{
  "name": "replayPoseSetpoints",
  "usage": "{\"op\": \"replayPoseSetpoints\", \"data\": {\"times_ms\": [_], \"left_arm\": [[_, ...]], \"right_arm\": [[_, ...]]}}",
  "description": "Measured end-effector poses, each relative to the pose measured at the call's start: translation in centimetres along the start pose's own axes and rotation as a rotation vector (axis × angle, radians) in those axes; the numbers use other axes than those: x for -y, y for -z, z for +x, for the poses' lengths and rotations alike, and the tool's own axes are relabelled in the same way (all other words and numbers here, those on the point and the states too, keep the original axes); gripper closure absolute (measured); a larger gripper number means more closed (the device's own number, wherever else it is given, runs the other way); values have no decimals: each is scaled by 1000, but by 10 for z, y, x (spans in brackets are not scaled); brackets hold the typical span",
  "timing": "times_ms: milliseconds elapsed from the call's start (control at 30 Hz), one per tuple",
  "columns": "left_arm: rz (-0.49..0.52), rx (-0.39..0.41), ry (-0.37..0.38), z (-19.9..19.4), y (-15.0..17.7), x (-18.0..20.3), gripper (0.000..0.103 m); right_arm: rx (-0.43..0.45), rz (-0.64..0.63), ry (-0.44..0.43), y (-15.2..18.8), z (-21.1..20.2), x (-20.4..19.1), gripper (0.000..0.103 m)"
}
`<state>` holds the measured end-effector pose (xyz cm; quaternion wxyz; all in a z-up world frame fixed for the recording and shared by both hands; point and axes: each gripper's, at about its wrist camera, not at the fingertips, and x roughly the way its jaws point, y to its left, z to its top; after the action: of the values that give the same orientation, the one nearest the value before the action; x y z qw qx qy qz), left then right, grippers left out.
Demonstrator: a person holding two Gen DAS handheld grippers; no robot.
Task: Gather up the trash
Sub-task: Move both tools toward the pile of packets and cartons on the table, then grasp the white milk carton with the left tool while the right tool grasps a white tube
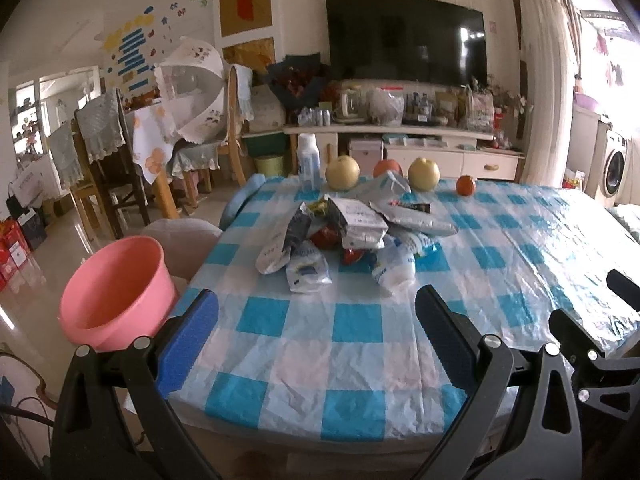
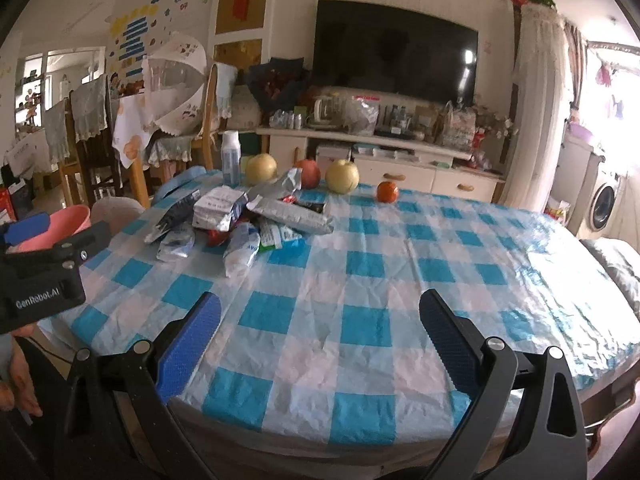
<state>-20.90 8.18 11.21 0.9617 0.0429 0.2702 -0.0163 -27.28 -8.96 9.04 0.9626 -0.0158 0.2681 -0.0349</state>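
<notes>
Both our grippers held wide over the near edge of the checked table (image 1: 360, 360), nothing in either.

Our left gripper (image 1: 316, 332) has its fingers spread and empty; the trash (image 1: 340, 236), a heap of crumpled wrappers, lies ahead of it on the cloth, well apart, and the pink bin (image 1: 116, 288) stands to its left beside the table. Our right gripper (image 2: 320, 336) is likewise spread and empty, with the trash (image 2: 248, 220) ahead and to its left. Beyond the heap stand a bottle (image 1: 309, 162) and fruit (image 1: 423, 174).
</notes>
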Motion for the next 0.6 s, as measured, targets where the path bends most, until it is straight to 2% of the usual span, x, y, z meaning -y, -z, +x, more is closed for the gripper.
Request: {"op": "replayPoseSetpoints", "data": {"times_ms": [300, 600], "left_arm": [[47, -44, 5, 30, 7, -2, 4], [36, -95, 92, 68, -5, -14, 4]], "right_arm": [[-87, -8, -67, -1, 37, -1, 5], [-197, 87, -177, -6, 83, 9, 5]]}}
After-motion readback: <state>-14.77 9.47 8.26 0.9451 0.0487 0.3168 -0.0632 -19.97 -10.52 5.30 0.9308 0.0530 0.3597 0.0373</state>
